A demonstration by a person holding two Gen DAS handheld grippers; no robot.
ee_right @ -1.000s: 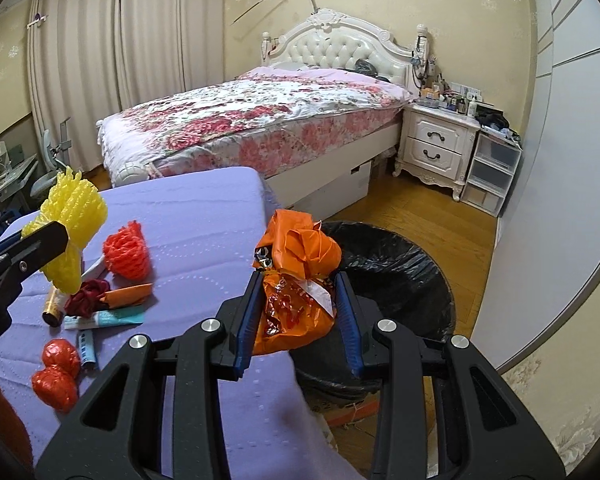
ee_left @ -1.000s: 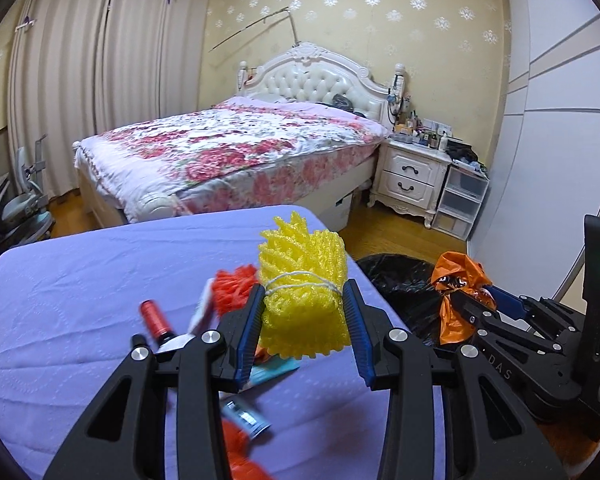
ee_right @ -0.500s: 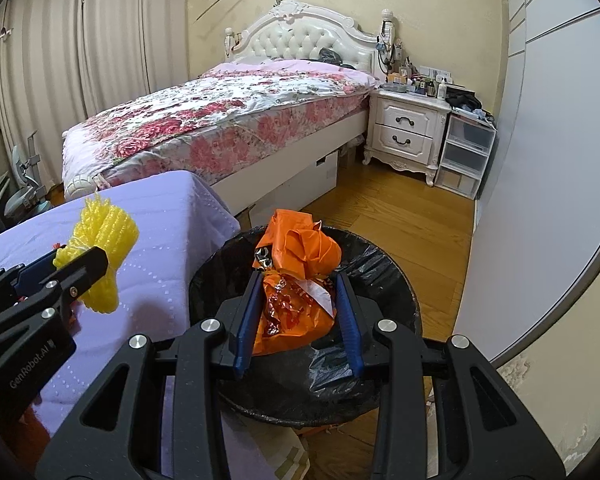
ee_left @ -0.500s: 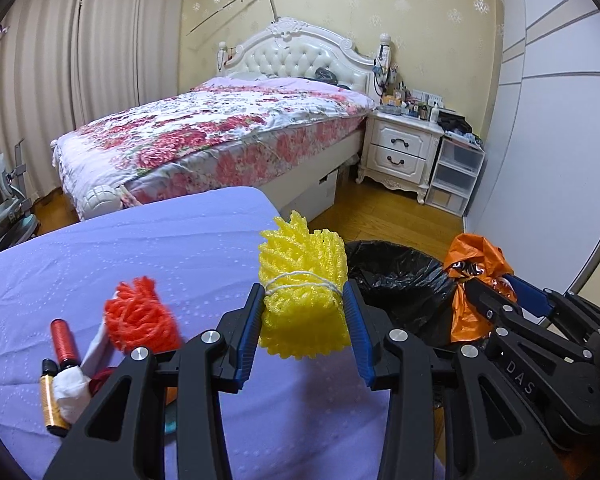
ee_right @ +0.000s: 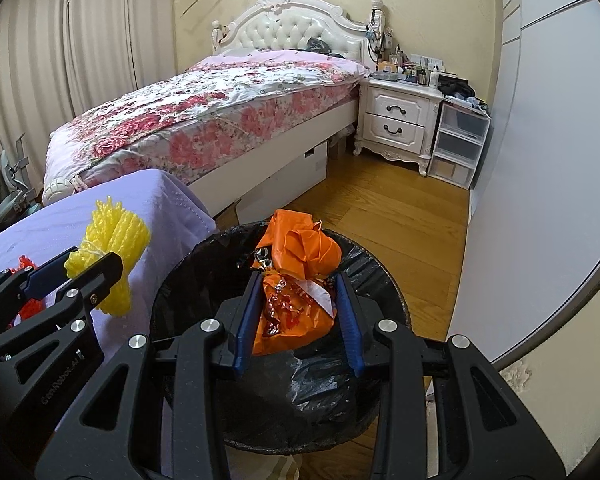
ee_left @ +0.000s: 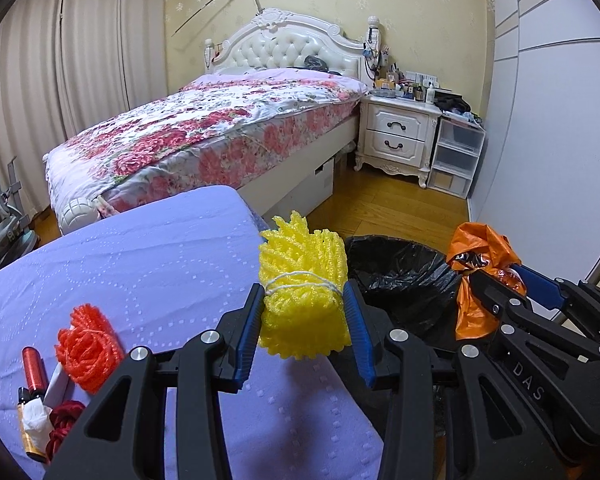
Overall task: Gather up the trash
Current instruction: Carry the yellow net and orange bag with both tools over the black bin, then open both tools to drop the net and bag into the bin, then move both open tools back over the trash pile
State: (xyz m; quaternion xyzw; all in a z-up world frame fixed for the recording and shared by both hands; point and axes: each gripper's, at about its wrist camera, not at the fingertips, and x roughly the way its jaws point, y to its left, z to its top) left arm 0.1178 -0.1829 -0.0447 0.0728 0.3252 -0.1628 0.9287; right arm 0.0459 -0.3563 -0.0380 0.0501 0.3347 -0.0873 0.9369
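Bin (ee_right: 204,248) lower centre: right hand-held gripper (ee_right: 298,312) grips orange bag (ee_right: 300,280) above for dropping; left hand-held gripper (ee_left: 305,332) clamps yellow foam net (ee_left: 302,280) beside rim.

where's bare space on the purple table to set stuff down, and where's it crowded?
Free: the wide purple table stretch between the orange foam net and the far edge toward the bed; also the near strip below the yellow foam net. Crowded: the near-left corner, with the red spool, a small bottle and tissue.
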